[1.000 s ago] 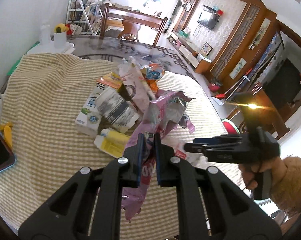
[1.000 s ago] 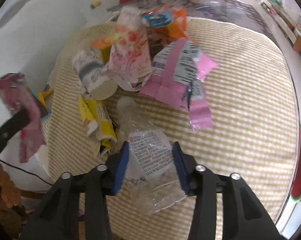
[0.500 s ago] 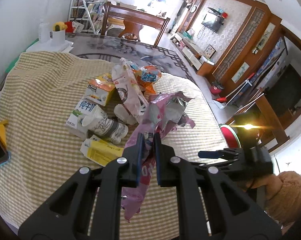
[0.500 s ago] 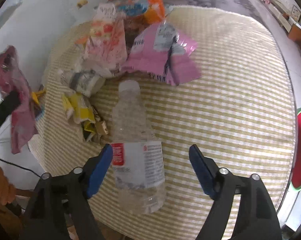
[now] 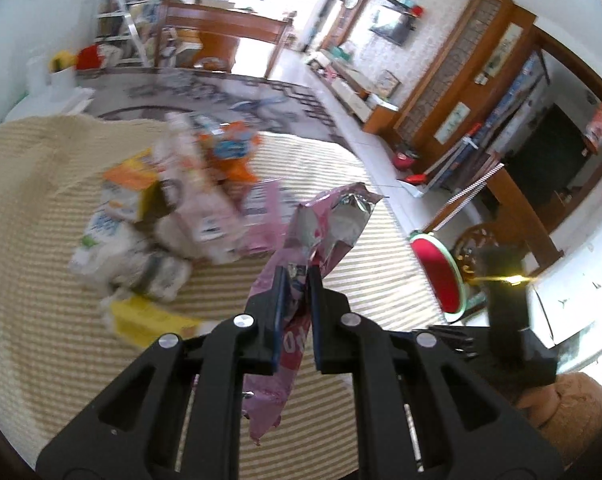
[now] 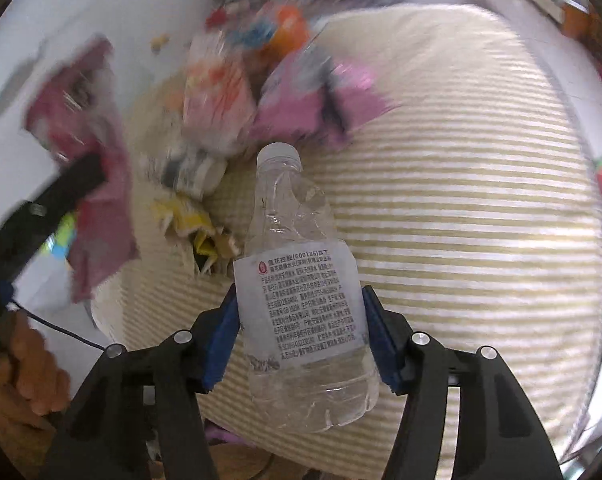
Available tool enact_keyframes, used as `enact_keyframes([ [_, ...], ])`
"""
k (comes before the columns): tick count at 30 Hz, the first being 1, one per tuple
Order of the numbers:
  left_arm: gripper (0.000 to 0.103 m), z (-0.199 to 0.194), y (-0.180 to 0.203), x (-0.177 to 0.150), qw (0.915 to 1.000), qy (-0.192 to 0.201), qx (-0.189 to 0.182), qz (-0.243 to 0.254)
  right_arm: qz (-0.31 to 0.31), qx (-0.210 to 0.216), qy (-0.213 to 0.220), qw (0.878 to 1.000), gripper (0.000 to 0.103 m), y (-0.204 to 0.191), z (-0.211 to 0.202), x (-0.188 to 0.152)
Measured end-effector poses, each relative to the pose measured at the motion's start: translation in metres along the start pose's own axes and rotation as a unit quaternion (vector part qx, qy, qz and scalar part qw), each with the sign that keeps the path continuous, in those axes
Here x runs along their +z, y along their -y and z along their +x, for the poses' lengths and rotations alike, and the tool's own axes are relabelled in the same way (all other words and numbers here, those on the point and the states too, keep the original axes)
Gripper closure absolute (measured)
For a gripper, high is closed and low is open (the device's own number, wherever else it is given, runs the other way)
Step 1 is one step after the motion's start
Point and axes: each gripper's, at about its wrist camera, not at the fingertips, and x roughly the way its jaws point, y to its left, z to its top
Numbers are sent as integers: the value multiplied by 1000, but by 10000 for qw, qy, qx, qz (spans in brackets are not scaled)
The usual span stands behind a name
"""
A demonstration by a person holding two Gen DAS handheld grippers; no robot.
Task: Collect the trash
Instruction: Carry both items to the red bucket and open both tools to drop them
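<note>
My left gripper (image 5: 297, 284) is shut on a crumpled pink foil wrapper (image 5: 325, 224) and holds it above the striped tablecloth (image 5: 41, 264). It shows at the left of the right wrist view (image 6: 93, 160). My right gripper (image 6: 299, 312) is shut on a clear plastic bottle (image 6: 297, 280) with a white label, cap pointing away, lifted over the cloth (image 6: 461, 220). A blurred heap of trash lies beyond: cartons (image 5: 117, 208), a pink bag (image 5: 209, 208), orange packets (image 5: 233, 152), a yellow box (image 5: 149, 320).
The table's right edge drops to a tiled floor with a red stool (image 5: 441, 272). A dark wooden table (image 5: 205, 92) and chair stand behind. A flat pink wrapper (image 6: 313, 108) lies behind the bottle. The right gripper's body (image 5: 505, 344) shows at the lower right.
My right gripper was open around the bottle lying on the cloth; it has shut on it and lifted it. My left gripper has kept the pink wrapper and swung a little.
</note>
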Motion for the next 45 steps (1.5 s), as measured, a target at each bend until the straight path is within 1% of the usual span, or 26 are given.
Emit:
enact_keyframes([
  [3, 93, 13, 23, 5, 9997, -50, -168, 149, 346, -128, 430, 9984, 46, 26, -38, -4],
  [8, 93, 42, 66, 11, 9982, -248, -381, 403, 922, -418, 1098, 9888, 46, 77, -90, -10],
  [10, 93, 58, 84, 14, 9975, -309, -455, 441, 1071, -570, 1262, 9846, 46, 102, -106, -8],
  [12, 93, 77, 105, 16, 9970, -375, -498, 453, 1151, -662, 1328, 9822, 46, 127, -117, -8],
  [16, 93, 119, 155, 22, 9958, -559, -644, 319, 1398, -714, 1355, 9783, 46, 185, -141, -1],
  [19, 93, 150, 194, 24, 9954, -619, -585, 434, 1537, -808, 1316, 9760, 46, 226, -156, 3],
  [22, 93, 174, 222, 25, 9948, -712, -657, 310, 1730, -776, 1270, 9736, 45, 264, -172, -3],
  [24, 93, 187, 239, 23, 9947, -738, -617, 358, 1770, -795, 1250, 9730, 45, 289, -184, -5],
  [28, 93, 219, 269, 16, 9927, -993, -546, 400, 1811, -763, 1192, 9732, 45, 321, -197, -8],
  [32, 93, 241, 289, 11, 9903, -1220, -465, 481, 1907, -667, 1148, 9726, 45, 349, -205, -13],
  [38, 92, 258, 310, 8, 9879, -1365, -377, 634, 2044, -500, 1120, 9712, 45, 371, -206, -15],
  [40, 89, 260, 315, 7, 9882, -1354, -353, 624, 2057, -456, 1124, 9711, 45, 375, -206, -15],
  [41, 84, 261, 316, 6, 9882, -1355, -353, 615, 2058, -437, 1127, 9711, 45, 377, -206, -15],
  [43, 70, 263, 320, 7, 9885, -1342, -350, 597, 2048, -420, 1107, 9716, 45, 379, -205, -15],
  [44, 60, 263, 321, 7, 9890, -1313, -344, 586, 2048, -416, 1096, 9718, 46, 381, -204, -15],
  [45, 53, 262, 321, 7, 9899, -1255, -335, 566, 2054, -397, 1087, 9718, 46, 383, -204, -15],
])
